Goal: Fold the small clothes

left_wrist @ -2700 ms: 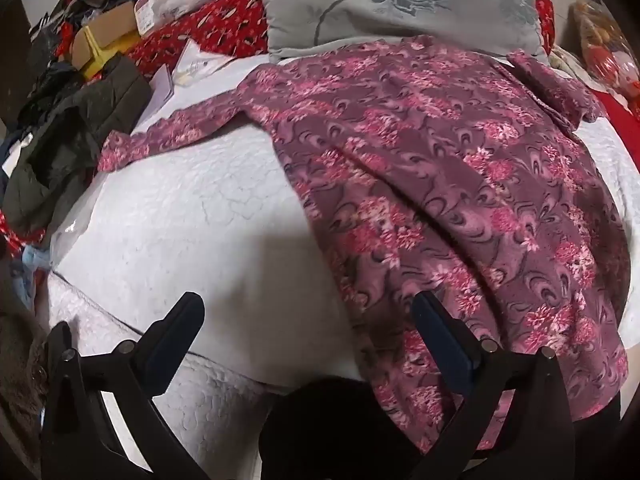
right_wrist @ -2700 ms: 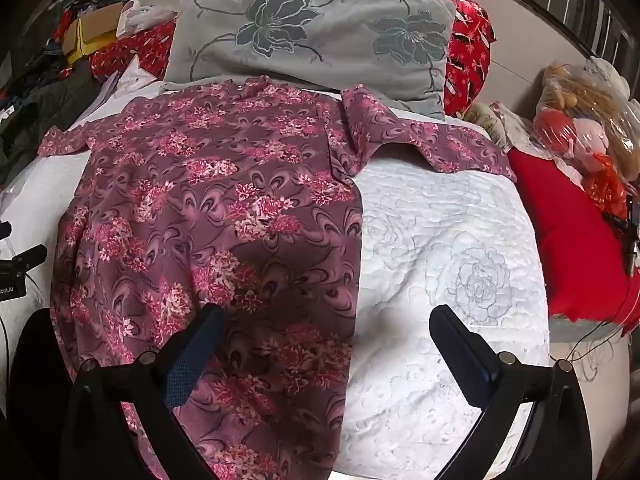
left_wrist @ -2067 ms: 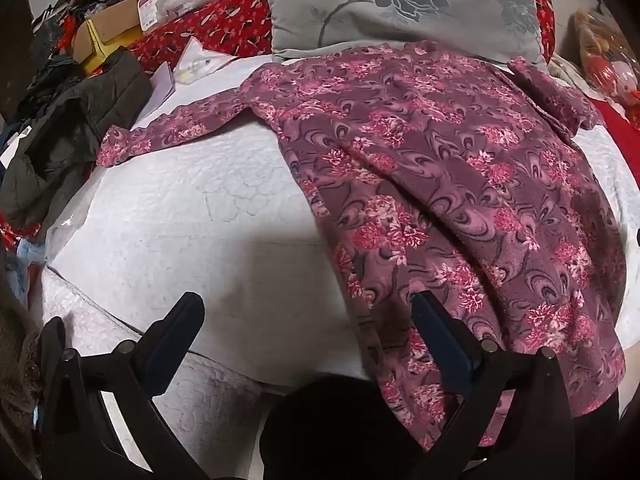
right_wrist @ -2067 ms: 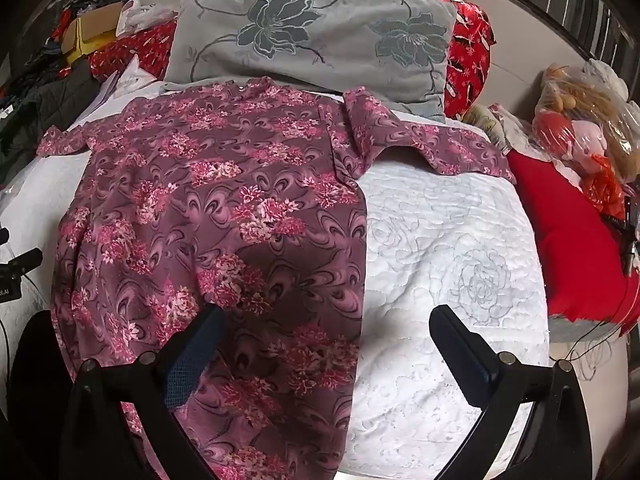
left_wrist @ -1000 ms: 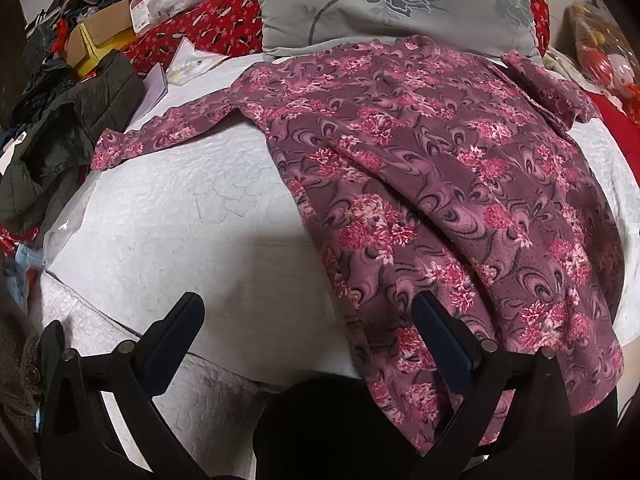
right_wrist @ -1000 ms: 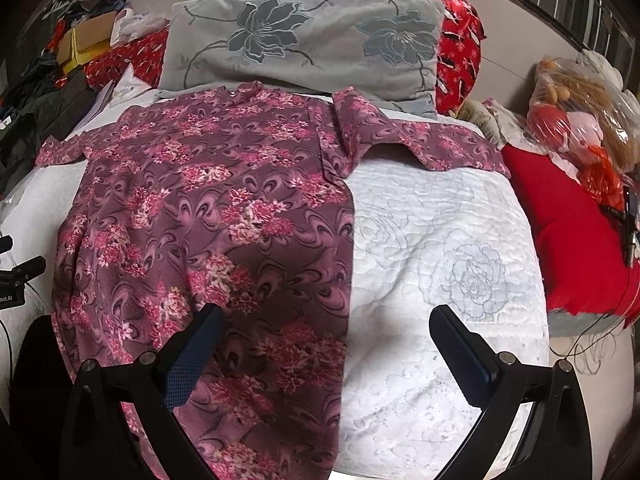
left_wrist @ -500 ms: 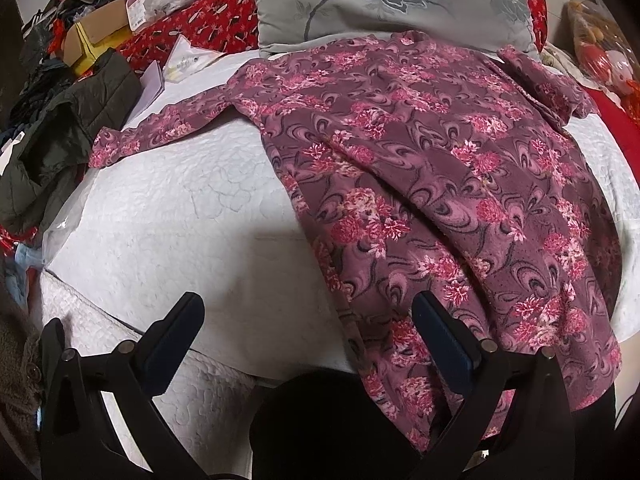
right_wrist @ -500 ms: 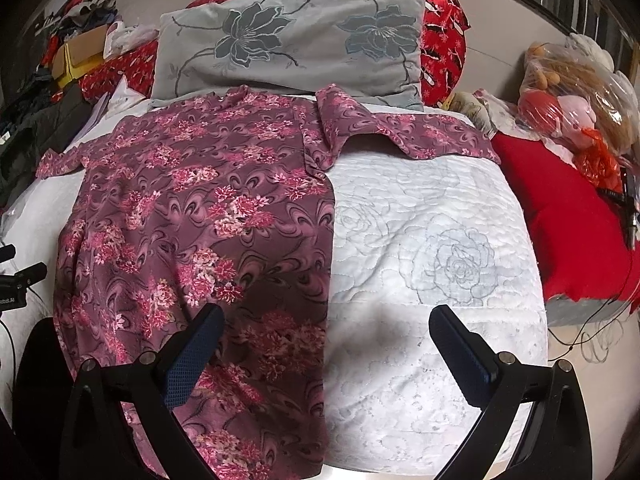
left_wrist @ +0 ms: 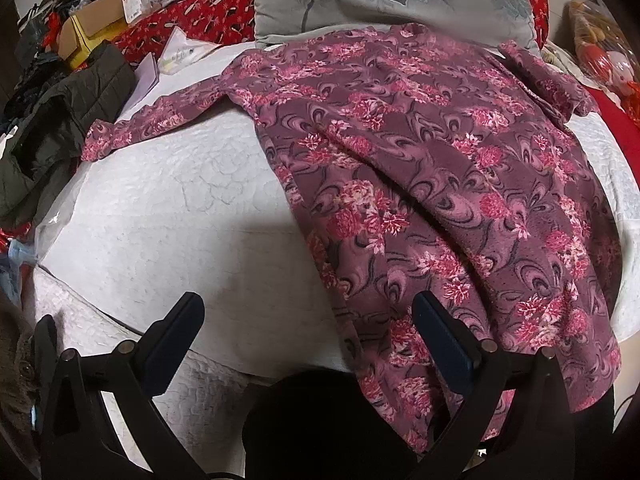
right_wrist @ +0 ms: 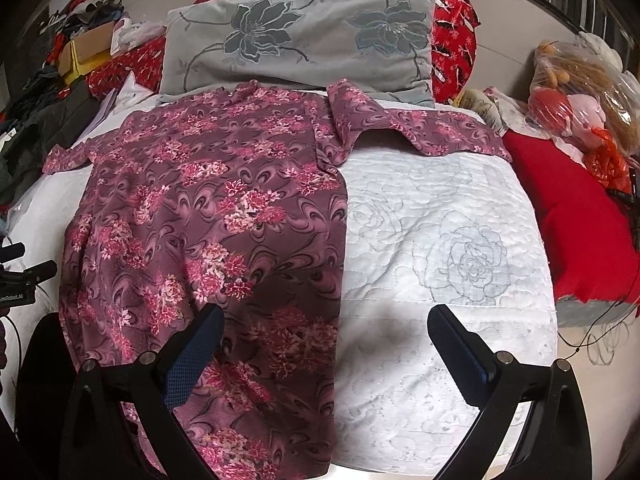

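Note:
A long-sleeved purple shirt with pink flowers (left_wrist: 432, 184) (right_wrist: 208, 216) lies spread face-down along a white quilted bed (left_wrist: 160, 216) (right_wrist: 440, 248), its hem hanging over the near edge. One sleeve (left_wrist: 160, 124) stretches out to the left, the other sleeve (right_wrist: 416, 128) lies bent to the right. My left gripper (left_wrist: 308, 320) hovers open over the near bed edge beside the shirt's left side. My right gripper (right_wrist: 324, 332) is open above the shirt's right edge near the hem. Neither holds anything.
A grey flowered pillow (right_wrist: 300, 40) lies at the head of the bed against red bedding (right_wrist: 456, 28). A dark jacket (left_wrist: 52, 128), boxes and papers crowd the left side. A red cushion (right_wrist: 572, 208) and bagged plush toys (right_wrist: 580, 80) sit on the right.
Both grippers stay open and drift slightly; the right view has pulled back and swung a little, showing more bare quilt. The shirt lies as before.

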### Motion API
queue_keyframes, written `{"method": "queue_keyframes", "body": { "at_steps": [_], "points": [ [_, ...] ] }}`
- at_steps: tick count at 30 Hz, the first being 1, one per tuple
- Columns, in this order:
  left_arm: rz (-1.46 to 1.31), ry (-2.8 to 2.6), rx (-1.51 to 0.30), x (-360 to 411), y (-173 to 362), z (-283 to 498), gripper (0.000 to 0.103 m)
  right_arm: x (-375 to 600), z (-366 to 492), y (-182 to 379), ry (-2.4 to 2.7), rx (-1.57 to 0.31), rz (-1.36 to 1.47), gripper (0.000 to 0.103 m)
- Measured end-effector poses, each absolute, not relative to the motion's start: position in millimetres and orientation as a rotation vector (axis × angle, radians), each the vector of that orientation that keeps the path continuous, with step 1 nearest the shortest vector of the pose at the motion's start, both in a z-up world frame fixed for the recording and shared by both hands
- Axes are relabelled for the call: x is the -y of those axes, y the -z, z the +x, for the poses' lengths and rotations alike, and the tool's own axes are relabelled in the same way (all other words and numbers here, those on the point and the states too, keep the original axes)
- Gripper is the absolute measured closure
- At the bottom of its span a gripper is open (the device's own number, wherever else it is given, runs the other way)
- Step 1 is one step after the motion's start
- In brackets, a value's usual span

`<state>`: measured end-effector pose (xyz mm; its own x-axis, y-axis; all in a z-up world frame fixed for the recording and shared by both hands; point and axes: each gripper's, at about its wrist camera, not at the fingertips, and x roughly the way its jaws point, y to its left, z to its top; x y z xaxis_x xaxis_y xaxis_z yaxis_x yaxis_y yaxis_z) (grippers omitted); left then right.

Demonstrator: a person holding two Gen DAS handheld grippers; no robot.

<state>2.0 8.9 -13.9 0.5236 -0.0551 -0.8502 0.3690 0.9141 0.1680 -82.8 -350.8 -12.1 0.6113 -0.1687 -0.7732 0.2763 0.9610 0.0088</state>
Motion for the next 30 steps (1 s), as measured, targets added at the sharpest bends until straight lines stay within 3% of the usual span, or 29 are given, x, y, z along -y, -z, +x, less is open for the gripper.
{"method": "queue_keyframes", "body": {
  "at_steps": [7, 15, 18, 21, 23, 24, 25, 26, 27, 28, 30],
  "points": [
    [0.324, 0.254, -1.029, -16, 18, 15, 0.0, 355, -81, 20, 0.247, -0.9, 0.159, 0.002],
    [0.16, 0.224, -1.218, -45, 39, 44, 0.0, 376, -87, 44, 0.275, -0.95, 0.227, 0.005],
    [0.187, 0.314, -1.273, -26, 51, 34, 0.0, 377, -87, 60, 0.248, -0.994, 0.252, 0.011],
    [0.239, 0.382, -1.326, -4, 66, 22, 0.001, 371, -85, 80, 0.197, -1.056, 0.275, 0.025],
    [0.276, 0.403, -1.366, 9, 78, 16, 0.025, 360, -85, 87, 0.202, -1.069, 0.217, 0.029],
    [0.276, 0.417, -1.394, 12, 83, 15, 0.051, 354, -85, 87, 0.206, -1.063, 0.172, 0.037],
    [0.238, 0.441, -1.419, 12, 85, 14, 0.068, 349, -86, 86, 0.218, -1.054, 0.131, 0.052],
    [0.189, 0.457, -1.431, 12, 81, 15, 0.078, 346, -87, 85, 0.213, -1.047, 0.109, 0.064],
    [0.169, 0.473, -1.436, 12, 78, 15, 0.098, 342, -87, 84, 0.202, -1.038, 0.083, 0.073],
    [0.158, 0.481, -1.434, 12, 72, 15, 0.098, 336, -89, 83, 0.196, -1.03, 0.045, 0.094],
    [0.131, 0.467, -1.411, 3, 56, 17, 0.098, 335, -91, 80, 0.162, -1.02, 0.048, 0.1]
  ]
}}
